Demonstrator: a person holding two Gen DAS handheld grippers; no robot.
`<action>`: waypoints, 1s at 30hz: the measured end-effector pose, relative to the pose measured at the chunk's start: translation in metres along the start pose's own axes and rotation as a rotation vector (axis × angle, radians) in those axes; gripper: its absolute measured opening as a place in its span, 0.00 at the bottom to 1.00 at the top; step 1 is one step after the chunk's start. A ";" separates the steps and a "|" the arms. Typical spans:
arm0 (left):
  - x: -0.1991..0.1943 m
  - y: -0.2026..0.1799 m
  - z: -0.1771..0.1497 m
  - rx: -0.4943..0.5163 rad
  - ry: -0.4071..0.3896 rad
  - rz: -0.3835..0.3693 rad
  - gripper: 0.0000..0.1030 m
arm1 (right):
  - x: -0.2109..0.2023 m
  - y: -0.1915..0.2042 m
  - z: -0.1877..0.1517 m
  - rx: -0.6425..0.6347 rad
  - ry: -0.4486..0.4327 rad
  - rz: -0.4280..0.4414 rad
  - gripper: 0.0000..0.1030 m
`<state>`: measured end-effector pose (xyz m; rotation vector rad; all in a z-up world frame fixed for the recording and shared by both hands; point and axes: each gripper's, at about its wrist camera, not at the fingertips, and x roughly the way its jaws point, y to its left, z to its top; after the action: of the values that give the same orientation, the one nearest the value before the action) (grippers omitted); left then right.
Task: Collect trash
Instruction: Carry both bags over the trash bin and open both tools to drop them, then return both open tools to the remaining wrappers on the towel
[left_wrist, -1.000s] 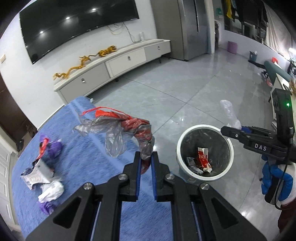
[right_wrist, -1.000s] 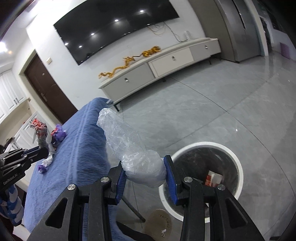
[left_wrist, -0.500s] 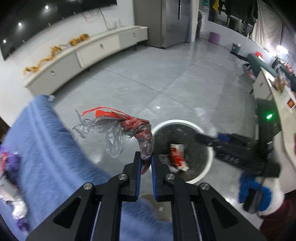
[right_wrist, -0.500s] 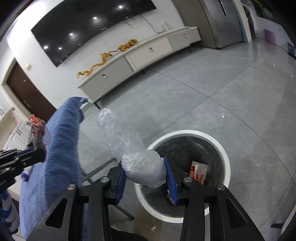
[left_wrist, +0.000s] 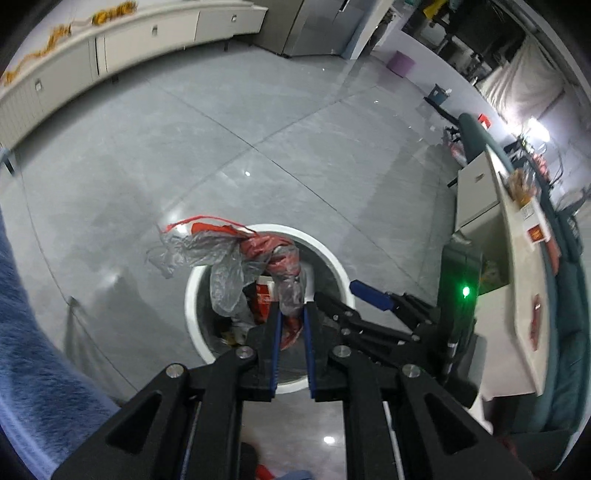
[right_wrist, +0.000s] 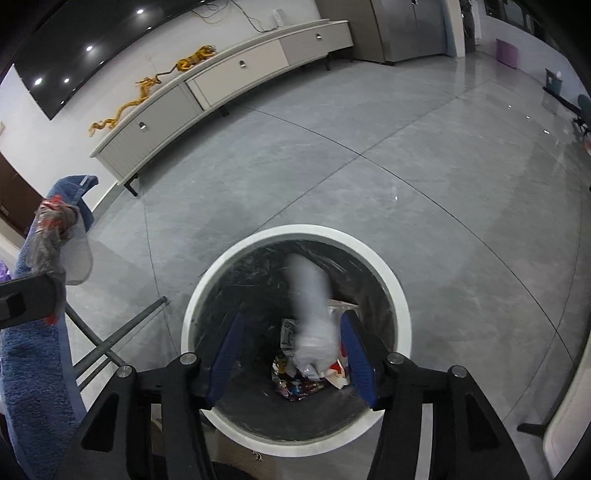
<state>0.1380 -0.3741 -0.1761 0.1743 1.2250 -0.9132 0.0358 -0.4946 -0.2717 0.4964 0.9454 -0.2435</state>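
Observation:
A white-rimmed round bin (right_wrist: 400, 295) with a black liner stands on the grey floor and holds several wrappers. My right gripper (right_wrist: 291, 338) is open right above its mouth. A blurred clear plastic bag (right_wrist: 314, 317) is between its fingers, loose and falling into the bin. My left gripper (left_wrist: 291, 321) is shut on a crumpled red and clear plastic bag (left_wrist: 236, 254) and holds it over the bin's rim (left_wrist: 190, 299). The left gripper with its bag also shows at the left edge of the right wrist view (right_wrist: 55, 236).
A blue cloth-covered table (right_wrist: 29, 369) with metal legs (right_wrist: 110, 343) stands to the left of the bin. A long white TV cabinet (right_wrist: 229, 74) lines the far wall. A white counter (left_wrist: 517, 258) and dark sofa are on the right.
Both grippers swung from the table to above the bin. My right gripper opened and let go of the clear bag, which drops into the bin. The left still holds its bag.

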 end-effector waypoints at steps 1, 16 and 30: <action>-0.001 0.002 0.000 -0.010 -0.001 -0.005 0.13 | -0.002 -0.002 -0.002 0.003 0.001 -0.004 0.53; -0.057 0.005 -0.017 -0.012 -0.150 0.028 0.51 | -0.049 0.012 -0.011 0.022 -0.069 0.010 0.55; -0.204 0.045 -0.105 -0.075 -0.436 0.291 0.51 | -0.146 0.121 -0.004 -0.195 -0.272 0.140 0.57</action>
<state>0.0823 -0.1814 -0.0552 0.0841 0.8013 -0.6092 -0.0004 -0.3904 -0.1173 0.3381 0.6580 -0.0873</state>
